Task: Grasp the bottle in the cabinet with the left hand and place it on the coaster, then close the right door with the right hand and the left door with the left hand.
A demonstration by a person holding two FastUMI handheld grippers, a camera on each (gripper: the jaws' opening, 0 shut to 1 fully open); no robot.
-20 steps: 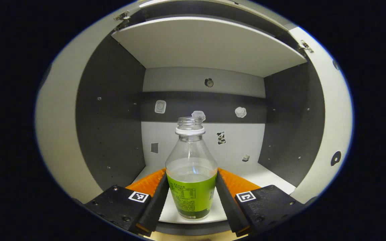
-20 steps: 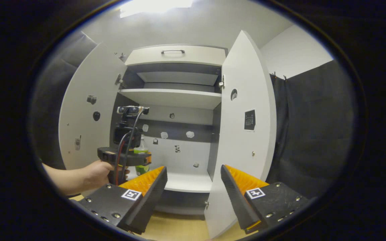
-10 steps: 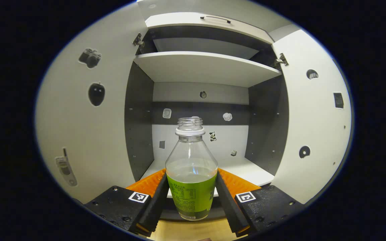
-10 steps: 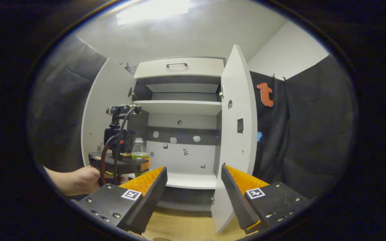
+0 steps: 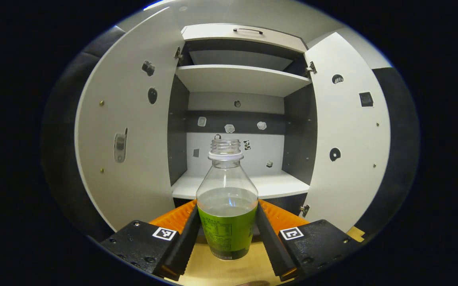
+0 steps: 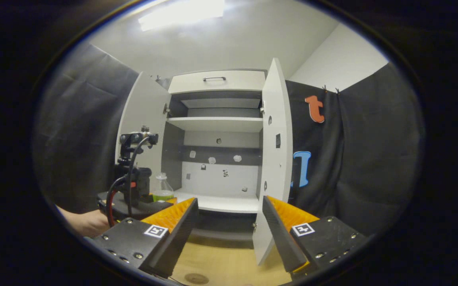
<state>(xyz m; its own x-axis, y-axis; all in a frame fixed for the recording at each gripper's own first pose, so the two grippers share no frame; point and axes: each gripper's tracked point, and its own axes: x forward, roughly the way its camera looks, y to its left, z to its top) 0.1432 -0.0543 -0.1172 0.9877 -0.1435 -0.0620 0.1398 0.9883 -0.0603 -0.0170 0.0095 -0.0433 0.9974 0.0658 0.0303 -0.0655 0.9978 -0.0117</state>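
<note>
Bottles: one, a clear bottle [image 5: 227, 198] with a green label and no cap, upright, partly filled with liquid; in the right gripper view it shows small [image 6: 162, 186] in front of the open cabinet, left of the shelf opening.
Cabinet: one [image 5: 237, 131], with two shelves visible inside and a drawer front with a handle above.
Doors: two, both swung open, the left door [image 5: 129, 135] and the right door [image 5: 348, 135]; each carries several small stickers.
Left gripper: its tongs [image 5: 227, 232] are clenched on the bottle, one finger pressing each side of the label; the bottle hangs above the wooden table [image 5: 209, 268], out in front of the cabinet's lower shelf.
Holding hand: a hand [image 6: 88, 222] grips the left gripper from behind, low at the left in the right gripper view.
Right gripper: its tongs [image 6: 229, 224] are released and spread wide, nothing between them, level and pointing at the cabinet, with the right door's edge just ahead.
Coaster: a round dark disc [image 6: 194, 278] on the table at the bottom edge, possibly the coaster.
</note>
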